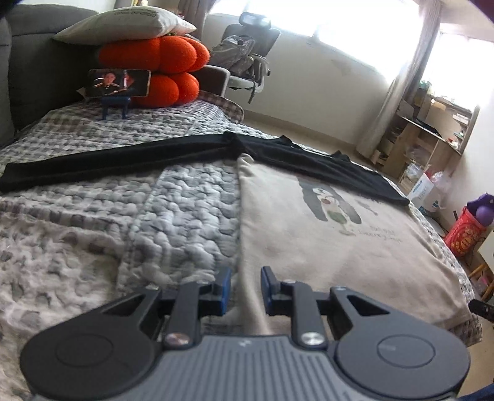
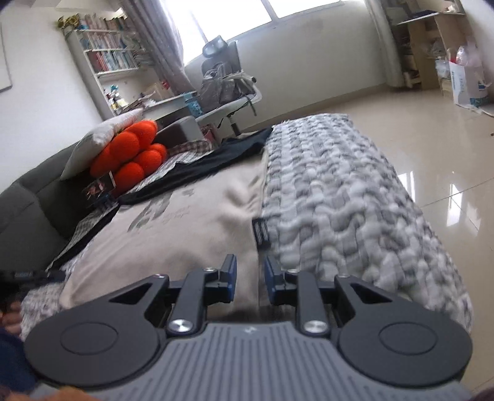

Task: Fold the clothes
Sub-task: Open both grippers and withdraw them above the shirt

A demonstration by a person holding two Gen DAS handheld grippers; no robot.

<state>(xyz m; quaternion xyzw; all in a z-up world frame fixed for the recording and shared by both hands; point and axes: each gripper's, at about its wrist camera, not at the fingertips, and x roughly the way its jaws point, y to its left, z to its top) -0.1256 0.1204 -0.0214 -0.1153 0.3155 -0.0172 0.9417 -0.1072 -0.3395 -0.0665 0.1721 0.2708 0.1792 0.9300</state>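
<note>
A beige T-shirt [image 1: 324, 246] with a printed figure lies flat on the grey quilted bedspread [image 1: 139, 216]. Behind it a black garment [image 1: 123, 160] stretches across the bed, overlapping the shirt's far end. My left gripper [image 1: 246, 285] hovers low over the shirt's left edge near the front, with a gap between its blue pads and beige cloth showing in that gap. In the right wrist view the right gripper [image 2: 250, 277] sits over the beige T-shirt [image 2: 185, 231] at its right edge, beside a small black label [image 2: 261, 229]. Its pads stand apart too.
An orange cushion [image 1: 154, 74], a pillow [image 1: 123, 27] and a phone on a blue stand [image 1: 119, 83] sit at the bed's far left. An office chair [image 2: 225, 83] and shelves [image 1: 426, 135] stand beyond. The bed's right side drops to a shiny floor [image 2: 432, 138].
</note>
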